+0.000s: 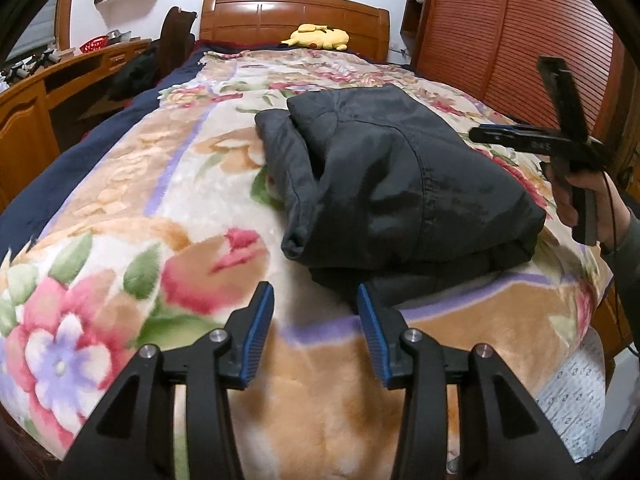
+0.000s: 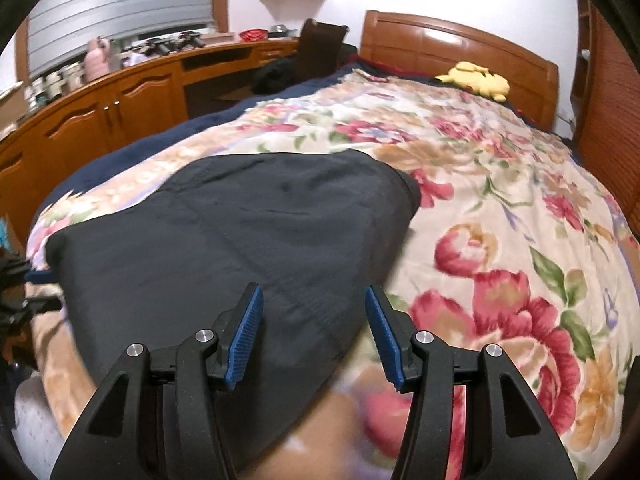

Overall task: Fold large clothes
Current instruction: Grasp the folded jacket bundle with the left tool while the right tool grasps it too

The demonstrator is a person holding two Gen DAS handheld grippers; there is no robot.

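I see both claws angled down, released, empty: left claw [image 1: 316, 330] bottom centre over the floral fleece blanket [image 1: 120, 208], right claw [image 2: 314, 332] above the folded dark padded jacket [image 2: 224, 232], mid-frame on the bed.

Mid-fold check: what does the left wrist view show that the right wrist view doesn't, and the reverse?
Only the left wrist view: the right gripper held in a hand beside the jacket, and the jacket's layered near-left edge with a loose fold hanging out.

Only the right wrist view: the long wooden cabinet cluttered with bottles, and the window blind.

Both: the dark jacket folded into a bundle on the floral blanket, the yellow plush toy by the headboard, and open jaws on each camera's own gripper, holding nothing, including the left gripper.
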